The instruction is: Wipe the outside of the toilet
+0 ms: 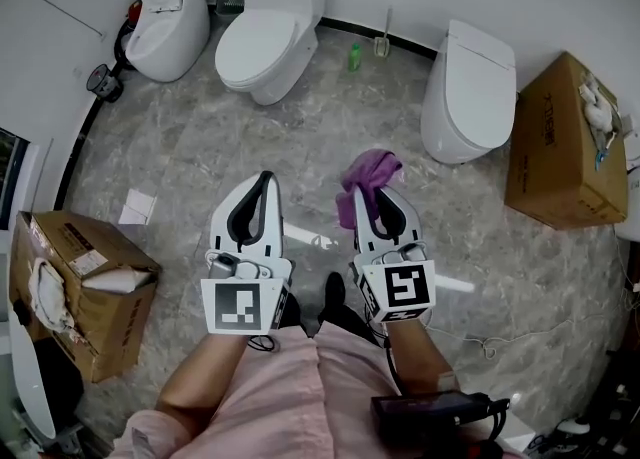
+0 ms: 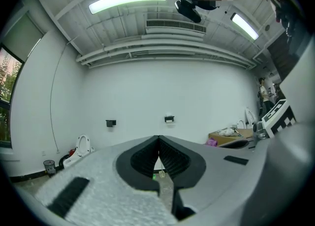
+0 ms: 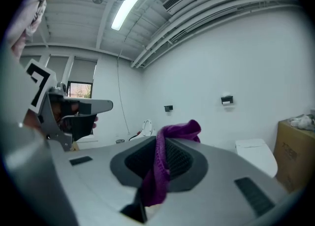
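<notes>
Right gripper view shows the right gripper (image 3: 160, 139) clamped on a twisted purple cloth (image 3: 158, 171). The left gripper (image 2: 158, 141) is closed and empty. The middle toilet (image 1: 268, 32) stands well beyond both fingertips. Such a narrow pinch may slip under wiping drag.

Here's a bare, storeroom-like white room: several toilets (image 1: 268, 37) along the wall, cardboard boxes (image 1: 560, 147) on a stone-patterned floor (image 1: 300, 147).

Bright ceiling light (image 2: 128, 1), fisheye corners dark, foreground perhaps blurred
</notes>
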{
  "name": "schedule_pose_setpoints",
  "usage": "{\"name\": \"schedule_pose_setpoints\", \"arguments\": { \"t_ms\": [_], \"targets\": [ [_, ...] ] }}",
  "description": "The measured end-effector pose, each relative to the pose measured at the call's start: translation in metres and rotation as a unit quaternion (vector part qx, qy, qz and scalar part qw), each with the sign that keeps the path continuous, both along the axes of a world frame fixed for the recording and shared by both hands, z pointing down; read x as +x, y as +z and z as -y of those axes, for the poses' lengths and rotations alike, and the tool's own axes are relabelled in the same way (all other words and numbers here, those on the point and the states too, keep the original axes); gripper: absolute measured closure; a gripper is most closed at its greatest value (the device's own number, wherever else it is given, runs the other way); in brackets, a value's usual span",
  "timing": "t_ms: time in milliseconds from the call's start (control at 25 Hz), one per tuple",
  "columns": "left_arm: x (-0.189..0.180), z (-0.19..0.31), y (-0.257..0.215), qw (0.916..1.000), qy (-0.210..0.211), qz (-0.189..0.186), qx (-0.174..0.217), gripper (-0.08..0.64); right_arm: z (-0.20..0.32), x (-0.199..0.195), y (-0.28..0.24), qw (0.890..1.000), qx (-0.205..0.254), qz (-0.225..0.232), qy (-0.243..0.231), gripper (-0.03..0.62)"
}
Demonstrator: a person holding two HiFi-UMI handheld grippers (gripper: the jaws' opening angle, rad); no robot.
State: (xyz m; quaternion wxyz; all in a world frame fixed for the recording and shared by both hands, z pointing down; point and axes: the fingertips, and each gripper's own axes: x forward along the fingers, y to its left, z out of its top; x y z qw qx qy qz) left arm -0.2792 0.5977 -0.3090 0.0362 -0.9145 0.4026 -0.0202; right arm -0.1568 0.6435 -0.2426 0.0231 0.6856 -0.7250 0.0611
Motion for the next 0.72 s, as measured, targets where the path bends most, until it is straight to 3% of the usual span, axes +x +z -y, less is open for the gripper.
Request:
{"name": "schedule_pose_setpoints", "arguments": {
  "t_ms": [240,360,720],
  "targets": [
    [0.019,0.023,-0.003,0.9999,-0.016,-0.005,-0.002,0.552,0.03,0.027,0.001,1.0,-0.001,0.0,-0.011,0.534],
    [0.021,0.045,-0.003,0.9996,-0.024,-0.004,0.017,0.552,0.052,0.034,0.002,1.0,0.0,-0.002,-0.017,0.534],
    [0.026,0.155,0.031,0.9995,-0.029,-0.007,-0.009,0.552,0.155,0.049,0.033,1.0,-0.02,0.004,-0.014,0.533]
  ]
}}
